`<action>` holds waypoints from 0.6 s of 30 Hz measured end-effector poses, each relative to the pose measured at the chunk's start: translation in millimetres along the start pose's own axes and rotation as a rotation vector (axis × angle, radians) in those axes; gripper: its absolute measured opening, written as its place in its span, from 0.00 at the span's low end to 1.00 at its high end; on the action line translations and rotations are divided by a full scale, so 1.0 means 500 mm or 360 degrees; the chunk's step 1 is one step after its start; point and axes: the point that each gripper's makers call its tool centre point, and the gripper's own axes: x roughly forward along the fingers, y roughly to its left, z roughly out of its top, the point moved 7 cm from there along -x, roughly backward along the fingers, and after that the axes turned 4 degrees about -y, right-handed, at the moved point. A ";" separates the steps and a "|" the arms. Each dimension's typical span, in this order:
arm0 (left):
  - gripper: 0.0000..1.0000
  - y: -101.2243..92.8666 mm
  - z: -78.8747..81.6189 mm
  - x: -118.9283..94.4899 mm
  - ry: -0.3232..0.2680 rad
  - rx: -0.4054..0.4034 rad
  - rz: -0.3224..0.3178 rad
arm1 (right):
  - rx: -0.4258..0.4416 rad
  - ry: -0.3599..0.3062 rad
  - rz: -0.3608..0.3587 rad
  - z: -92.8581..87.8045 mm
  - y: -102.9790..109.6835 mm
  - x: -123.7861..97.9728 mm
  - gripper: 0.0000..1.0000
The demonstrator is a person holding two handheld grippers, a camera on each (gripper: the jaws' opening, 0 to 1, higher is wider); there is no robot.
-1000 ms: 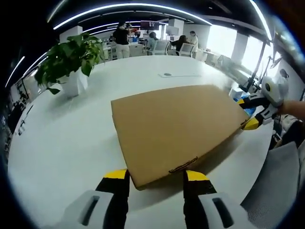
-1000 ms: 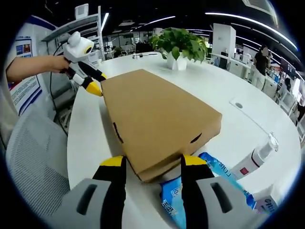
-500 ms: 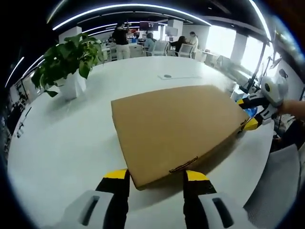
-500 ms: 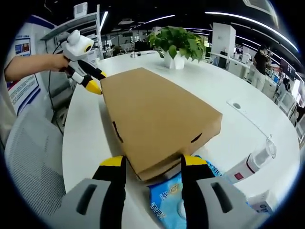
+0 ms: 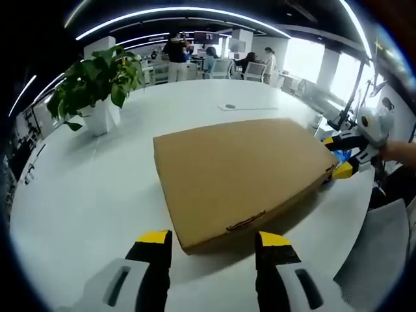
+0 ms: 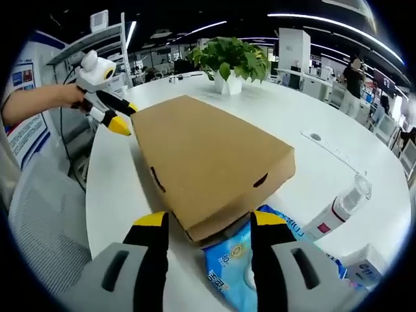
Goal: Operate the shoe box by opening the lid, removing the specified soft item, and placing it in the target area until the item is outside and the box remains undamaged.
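The brown cardboard shoe box (image 5: 240, 172) lies flat on the white table (image 5: 84, 188) with its lid closed. My left gripper (image 5: 214, 242) is open, its yellow-tipped jaws standing either side of the box's near corner. From the right gripper view the same box (image 6: 208, 159) runs away from me, and my right gripper (image 6: 209, 222) is open around the opposite corner. The right gripper (image 5: 341, 166) also shows at the box's far right corner, the left gripper (image 6: 110, 117) at the far left corner, held by a hand.
A blue wipes packet (image 6: 237, 263) lies partly under the box's corner by my right jaws, with a pump bottle (image 6: 338, 208) and a small white box (image 6: 364, 266) beside it. A potted plant (image 5: 97, 78) stands further back. Grey mesh chairs (image 6: 45, 227) flank the table edge.
Both views have shifted a little. My left jaws stand slightly wider apart and a touch further back from the corner. The box has stayed closed and in place.
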 end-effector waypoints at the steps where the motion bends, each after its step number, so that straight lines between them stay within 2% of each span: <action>1: 0.54 -0.002 -0.002 -0.007 -0.0015 0.0001 0.0000 | -0.0002 -0.0007 -0.0007 0.000 0.001 -0.004 0.48; 8: 0.58 -0.025 -0.013 -0.041 -0.0063 0.0000 0.0001 | -0.0031 -0.0078 -0.0107 -0.006 0.005 -0.054 0.51; 15: 0.67 -0.054 -0.014 -0.084 -0.0162 -0.0005 0.0022 | 0.0035 -0.0138 -0.0245 -0.024 0.000 -0.125 0.56; 18: 0.71 -0.073 -0.010 -0.103 -0.0233 -0.0006 0.0026 | 0.0080 -0.0169 -0.0312 -0.031 -0.001 -0.161 0.58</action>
